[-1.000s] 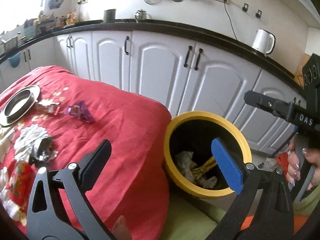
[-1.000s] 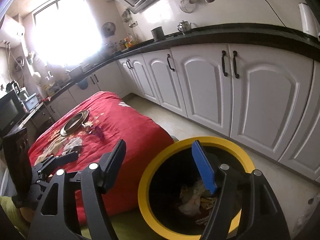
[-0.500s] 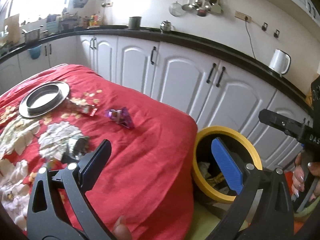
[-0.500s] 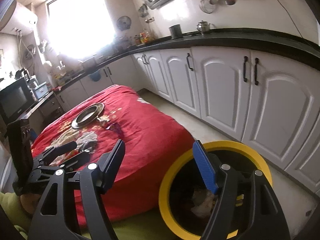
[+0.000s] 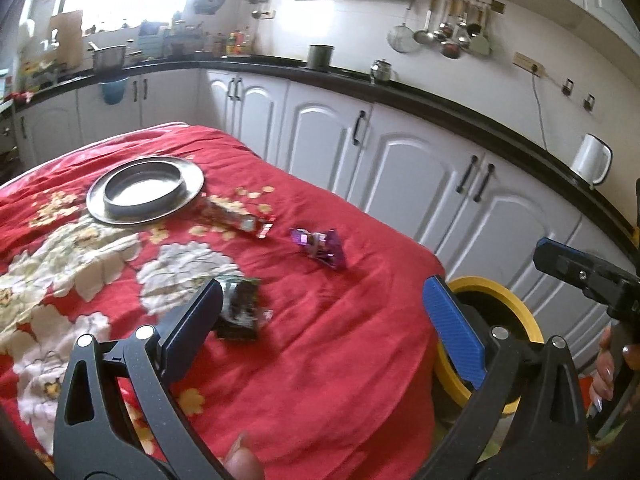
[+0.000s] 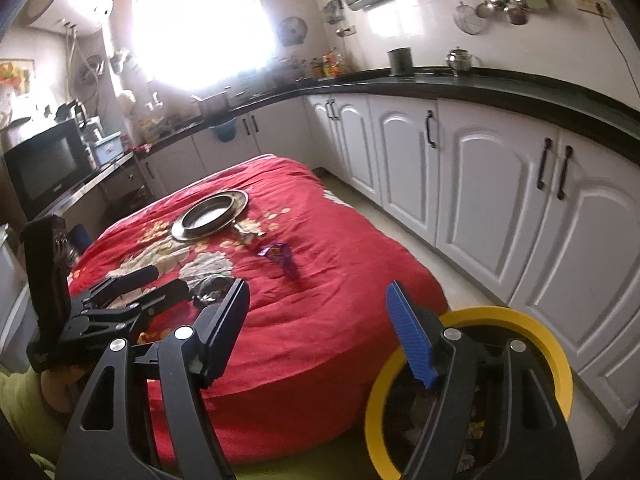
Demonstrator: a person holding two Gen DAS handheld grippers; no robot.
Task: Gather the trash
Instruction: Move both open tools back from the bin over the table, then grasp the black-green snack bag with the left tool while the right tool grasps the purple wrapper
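Three wrappers lie on the red flowered tablecloth [image 5: 320,340]: a dark crumpled one [image 5: 240,312], a purple one [image 5: 320,246] and a silver-red one [image 5: 240,218]. My left gripper [image 5: 324,316] is open and empty, above the cloth, with the dark wrapper just beside its left finger. My right gripper [image 6: 320,320] is open and empty, between the table edge and the yellow-rimmed trash bin [image 6: 556,356]. The purple wrapper [image 6: 280,256] also shows in the right wrist view. The bin [image 5: 520,312] stands on the floor right of the table.
A steel plate [image 5: 144,190] sits at the table's far side. White cabinets [image 5: 400,168] under a black counter run behind the table and bin. A white kettle [image 5: 592,160] stands on the counter. A microwave [image 6: 44,164] is at the left.
Both grippers have swung left, away from the bin and toward the table. The left gripper now faces the wrappers; the bin has slid to the right edge of its view.
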